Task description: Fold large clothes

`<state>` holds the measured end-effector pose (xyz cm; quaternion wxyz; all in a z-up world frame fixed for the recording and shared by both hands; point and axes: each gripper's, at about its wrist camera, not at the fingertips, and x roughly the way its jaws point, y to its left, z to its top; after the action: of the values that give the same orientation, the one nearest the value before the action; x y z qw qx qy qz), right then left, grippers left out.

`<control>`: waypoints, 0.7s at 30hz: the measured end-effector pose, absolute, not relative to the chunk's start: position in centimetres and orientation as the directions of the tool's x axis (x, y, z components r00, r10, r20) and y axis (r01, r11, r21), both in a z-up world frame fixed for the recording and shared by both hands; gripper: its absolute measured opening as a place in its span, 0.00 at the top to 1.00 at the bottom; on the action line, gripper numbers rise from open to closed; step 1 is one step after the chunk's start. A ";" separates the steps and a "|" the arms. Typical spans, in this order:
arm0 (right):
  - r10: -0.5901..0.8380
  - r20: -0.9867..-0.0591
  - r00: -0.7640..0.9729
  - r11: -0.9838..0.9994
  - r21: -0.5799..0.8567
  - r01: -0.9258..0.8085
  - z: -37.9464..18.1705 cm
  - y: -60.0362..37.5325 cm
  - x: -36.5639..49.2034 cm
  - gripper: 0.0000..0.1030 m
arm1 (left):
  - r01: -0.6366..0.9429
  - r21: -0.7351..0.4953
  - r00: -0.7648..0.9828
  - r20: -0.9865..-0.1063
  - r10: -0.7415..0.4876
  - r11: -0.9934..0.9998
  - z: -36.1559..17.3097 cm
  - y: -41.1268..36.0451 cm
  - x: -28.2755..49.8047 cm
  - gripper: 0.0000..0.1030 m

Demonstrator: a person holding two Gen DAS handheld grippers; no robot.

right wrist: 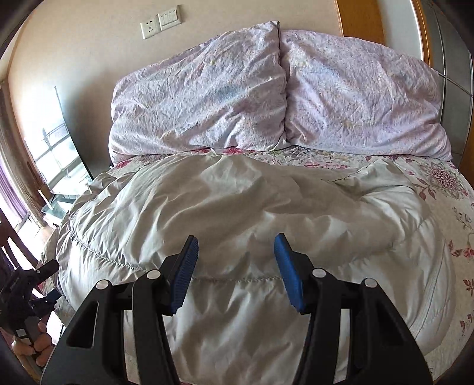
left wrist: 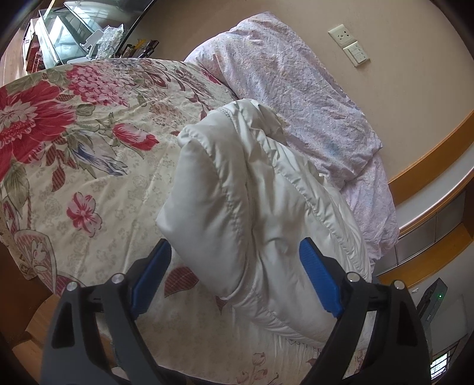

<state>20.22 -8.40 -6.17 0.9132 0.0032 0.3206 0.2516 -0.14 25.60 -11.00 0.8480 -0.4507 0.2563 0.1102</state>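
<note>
white padded coat (right wrist: 237, 225) lies bunched on the bed, just below the pillows (right wrist: 278, 91) | left gripper (left wrist: 237, 278) agape around its fold, not pinching | right gripper (right wrist: 234, 272) parted, empty above it | advice: flatten before folding

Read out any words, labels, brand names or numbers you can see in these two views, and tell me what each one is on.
No text can be read in either view.
Wall socket and switch plate: no legible marking.
Items on the shelf by the glass cabinet: any print is too small and blurred to read.
White padded jacket: no label or logo showing.
Floral bedsheet and pillows: patterns only, no words.
</note>
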 end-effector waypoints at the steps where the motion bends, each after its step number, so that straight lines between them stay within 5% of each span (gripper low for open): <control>1: 0.451 -0.587 0.672 0.878 0.156 -0.453 -6.3 -8.2 20.3 0.46 | -0.413 -0.714 0.846 -0.530 -0.050 0.566 -11.1 25.7 0.0 0.15; 13: 0.292 -0.668 0.685 0.899 -0.054 -0.436 -11.1 -4.4 21.5 0.44 | -0.394 -0.747 0.862 -0.502 -0.065 0.535 -11.4 25.9 1.3 0.15; 21: 0.303 -0.680 0.668 0.897 -0.033 -0.440 -11.7 -4.5 21.7 0.44 | -0.380 -0.776 0.877 -0.475 -0.072 0.503 -11.5 26.4 2.3 0.15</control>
<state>21.74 -4.47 -11.69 0.9081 -0.0975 0.3523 0.2045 2.27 26.36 -11.50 0.8358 -0.4898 0.2304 0.0921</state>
